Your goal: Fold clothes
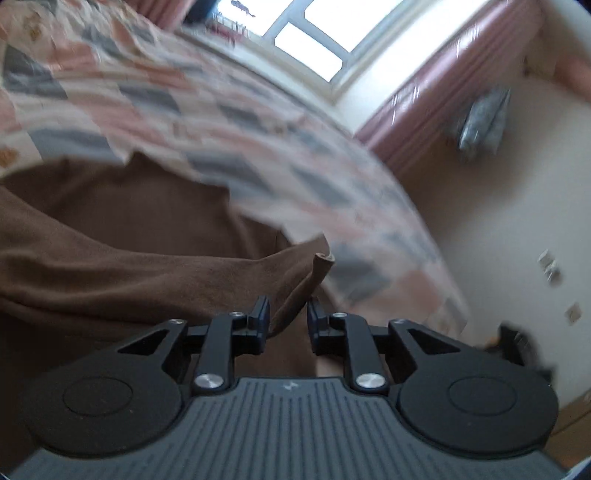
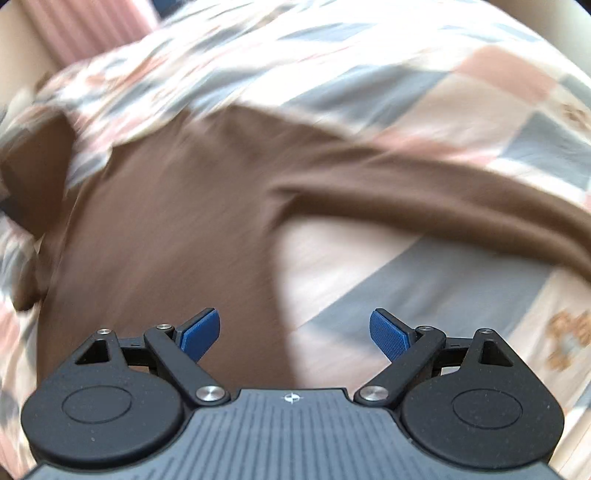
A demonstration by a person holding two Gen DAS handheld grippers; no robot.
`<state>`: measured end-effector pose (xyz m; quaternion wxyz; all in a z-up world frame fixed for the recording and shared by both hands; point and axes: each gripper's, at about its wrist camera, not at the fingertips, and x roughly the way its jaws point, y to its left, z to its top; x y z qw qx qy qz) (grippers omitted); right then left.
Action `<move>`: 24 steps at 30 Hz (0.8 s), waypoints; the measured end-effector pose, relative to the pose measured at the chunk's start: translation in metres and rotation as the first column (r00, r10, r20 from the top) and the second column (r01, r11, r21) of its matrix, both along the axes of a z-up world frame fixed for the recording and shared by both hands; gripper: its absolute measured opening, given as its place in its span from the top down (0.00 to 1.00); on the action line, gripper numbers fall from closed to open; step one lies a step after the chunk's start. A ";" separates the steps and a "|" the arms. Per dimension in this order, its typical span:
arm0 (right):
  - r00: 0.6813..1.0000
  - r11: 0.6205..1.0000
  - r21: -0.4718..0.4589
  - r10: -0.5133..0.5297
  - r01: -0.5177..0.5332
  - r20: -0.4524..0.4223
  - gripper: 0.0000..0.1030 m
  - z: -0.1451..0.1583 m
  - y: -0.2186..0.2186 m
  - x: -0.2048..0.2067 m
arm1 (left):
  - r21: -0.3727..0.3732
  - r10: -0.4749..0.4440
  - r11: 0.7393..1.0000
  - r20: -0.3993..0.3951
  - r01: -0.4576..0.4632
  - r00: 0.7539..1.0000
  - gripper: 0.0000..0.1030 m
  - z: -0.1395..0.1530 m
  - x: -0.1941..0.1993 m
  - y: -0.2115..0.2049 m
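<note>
We take the left gripper point(image 1: 288, 314) first. Its jaws stand narrow, with a fold of the brown garment point(image 1: 122, 266) pinched up between them; the cloth rises from the gap to a small curled tip just beyond the fingertips. From the left wrist view, the pads appear to press on that fold, so we judge it held. The bulk of the garment runs off to the left of these jaws and lies on the patchwork bedspread point(image 1: 229, 122), which fills the far side of that view. A window point(image 1: 317, 33) and pink curtains point(image 1: 424, 99) stand beyond the bed. The picture is smeared, so finer creases cannot be read.

The right gripper point(image 2: 294, 332) stands wide apart and holds nothing; its blue pads point(image 2: 201, 334) are clear of the fabric. Below and ahead of it the same garment lies spread on the bedspread, its body to the left and far of the jaws. A sleeve point(image 2: 461, 192) runs as a long band from the middle out to the right edge. The edge of the garment's body passes between the two pads.

In our judgement the right hand is the free one. The sleeve's long axis lies across its line of approach, ahead and to its right, and any fold will turn on that.
</note>
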<state>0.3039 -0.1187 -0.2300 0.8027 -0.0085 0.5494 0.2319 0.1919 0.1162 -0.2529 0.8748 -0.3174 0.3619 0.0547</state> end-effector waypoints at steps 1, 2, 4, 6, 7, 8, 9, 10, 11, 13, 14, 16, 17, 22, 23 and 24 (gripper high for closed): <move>1.000 0.999 0.028 -0.019 0.019 -0.008 0.12 -0.001 -0.011 0.010 | 0.020 -0.023 1.000 -0.074 0.024 0.997 0.84 -0.018 0.001 -0.012; 0.999 0.997 0.074 -0.033 0.035 -0.027 0.12 -0.001 -0.020 0.018 | 0.037 -0.038 0.998 -0.140 0.044 0.989 0.84 -0.035 -0.002 -0.021; 0.995 0.979 0.193 -0.045 0.061 -0.084 0.16 -0.004 -0.034 0.033 | 0.037 -0.046 0.998 -0.188 0.054 0.981 0.83 -0.044 -0.016 -0.025; 0.980 0.934 0.347 -0.020 0.089 -0.198 0.24 -0.014 -0.038 0.044 | 0.057 -0.033 0.997 -0.196 0.045 0.980 0.79 -0.038 -0.031 -0.019; 0.966 0.901 0.420 0.000 0.112 -0.258 0.30 -0.020 -0.038 0.049 | 0.077 -0.022 0.996 -0.200 0.038 0.980 0.75 -0.031 -0.035 -0.014; 0.945 0.860 0.488 0.023 0.148 -0.327 0.33 -0.028 -0.037 0.054 | 0.098 -0.005 0.995 -0.203 0.026 0.979 0.75 -0.027 -0.041 -0.008; 0.916 0.825 0.531 0.043 0.193 -0.400 0.38 -0.039 -0.032 0.058 | 0.116 0.014 0.993 -0.205 0.010 0.979 0.75 -0.022 -0.045 -0.004; 0.886 0.809 0.539 0.050 0.234 -0.461 0.42 -0.049 -0.025 0.059 | 0.128 0.037 0.992 -0.206 -0.010 0.978 0.74 -0.016 -0.048 0.001; 0.859 0.806 0.526 0.044 0.271 -0.510 0.42 -0.059 -0.017 0.059 | 0.140 0.061 0.990 -0.207 -0.032 0.976 0.74 -0.010 -0.051 0.008; 0.813 0.794 0.503 0.017 0.343 -0.581 0.42 -0.077 -0.006 0.059 | 0.164 0.116 0.983 -0.211 -0.082 0.971 0.74 -0.007 -0.048 0.024; 0.798 0.793 0.485 -0.001 0.368 -0.603 0.42 -0.085 -0.001 0.058 | 0.172 0.141 0.979 -0.209 -0.106 0.968 0.74 -0.006 -0.048 0.032; 0.792 0.801 0.448 -0.052 0.397 -0.609 0.42 -0.094 0.009 0.060 | 0.176 0.195 0.971 -0.201 -0.161 0.960 0.73 -0.007 -0.051 0.049; 0.795 0.801 0.439 -0.075 0.407 -0.602 0.42 -0.097 0.013 0.061 | 0.171 0.220 0.967 -0.196 -0.188 0.956 0.72 -0.008 -0.054 0.057; 0.875 0.836 0.447 -0.078 0.318 -0.477 0.61 -0.090 0.043 0.073 | 0.122 0.341 0.938 -0.156 -0.324 0.927 0.72 -0.006 -0.070 0.104; 0.903 0.849 0.456 -0.055 0.266 -0.425 0.75 -0.086 0.050 0.076 | 0.113 0.364 0.930 -0.143 -0.351 0.920 0.72 -0.003 -0.074 0.115; 0.933 0.859 0.469 -0.025 0.204 -0.359 0.91 -0.077 0.057 0.078 | 0.106 0.388 0.920 -0.130 -0.377 0.912 0.72 0.000 -0.078 0.127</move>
